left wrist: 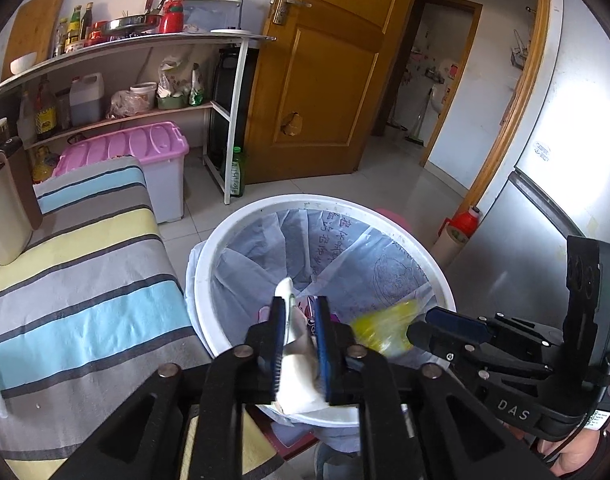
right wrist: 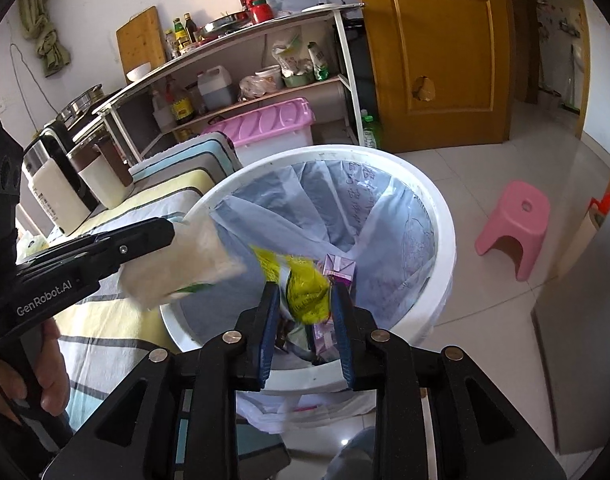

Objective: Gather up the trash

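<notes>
A white round trash bin (left wrist: 209,248) with a pale blue liner stands on the floor beside a striped table; it also shows in the right wrist view (right wrist: 445,216). My left gripper (left wrist: 301,312) is shut on a white paper wrapper (left wrist: 297,376), held over the bin's near rim; the wrapper also shows in the right wrist view (right wrist: 185,264). My right gripper (right wrist: 305,296) is shut on a yellow crumpled wrapper (right wrist: 305,288), held over the bin; it also shows blurred in the left wrist view (left wrist: 385,324). A purple carton (right wrist: 337,268) lies inside the bin.
The table with the striped cloth (left wrist: 85,280) is left of the bin. A pink storage box (left wrist: 145,144) and a kitchen shelf (left wrist: 145,44) stand behind. A pink stool (right wrist: 517,224) is right of the bin. A wooden door (left wrist: 325,68) and a fridge (left wrist: 565,160) border the tiled floor.
</notes>
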Tool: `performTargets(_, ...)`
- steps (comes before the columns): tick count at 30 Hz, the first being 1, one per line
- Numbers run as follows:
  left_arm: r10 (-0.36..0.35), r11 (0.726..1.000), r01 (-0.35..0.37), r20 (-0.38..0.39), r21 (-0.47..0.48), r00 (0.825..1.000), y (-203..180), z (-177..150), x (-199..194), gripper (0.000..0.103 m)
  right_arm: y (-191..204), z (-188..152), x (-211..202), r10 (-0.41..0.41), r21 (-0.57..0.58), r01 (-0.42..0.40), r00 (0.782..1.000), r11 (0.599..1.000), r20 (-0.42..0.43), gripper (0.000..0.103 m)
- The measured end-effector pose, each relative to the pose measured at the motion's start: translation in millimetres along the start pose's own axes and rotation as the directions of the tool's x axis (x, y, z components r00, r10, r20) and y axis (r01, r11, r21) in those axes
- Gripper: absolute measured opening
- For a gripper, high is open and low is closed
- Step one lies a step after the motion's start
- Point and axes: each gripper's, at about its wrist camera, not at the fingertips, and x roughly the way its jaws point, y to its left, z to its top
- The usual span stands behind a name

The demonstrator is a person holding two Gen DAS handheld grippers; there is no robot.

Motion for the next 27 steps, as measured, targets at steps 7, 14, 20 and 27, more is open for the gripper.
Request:
performTargets(7,-0.011,1.0,0.011,0.016,-0.028,1.0,5,-3,-9,0.018,4,0,-4,0.006,-0.002,-0.006,1.0,1.0,0.012,0.039)
performTargets(14,0.019,0.999,-0.018,0.041,-0.041,0.999,9,-14,-34,0.018,18,0,-19,0.035,-0.019,-0.034,0.998,0.999,0.044,0.039)
performTargets(20,0.055,0.998,-0.052,0.07,-0.04,0.996,16,-27,-60,0.018,41,-2,-32,0.067,-0.054,-0.063,0.996,0.997,0.065,0.039)
performTargets(27,0.095,0.994,-0.089,0.095,-0.07,0.991,29,-45,-91,0.018,74,-10,-42,0.106,-0.101,-0.1,0.992,0.99,0.061,0.039)
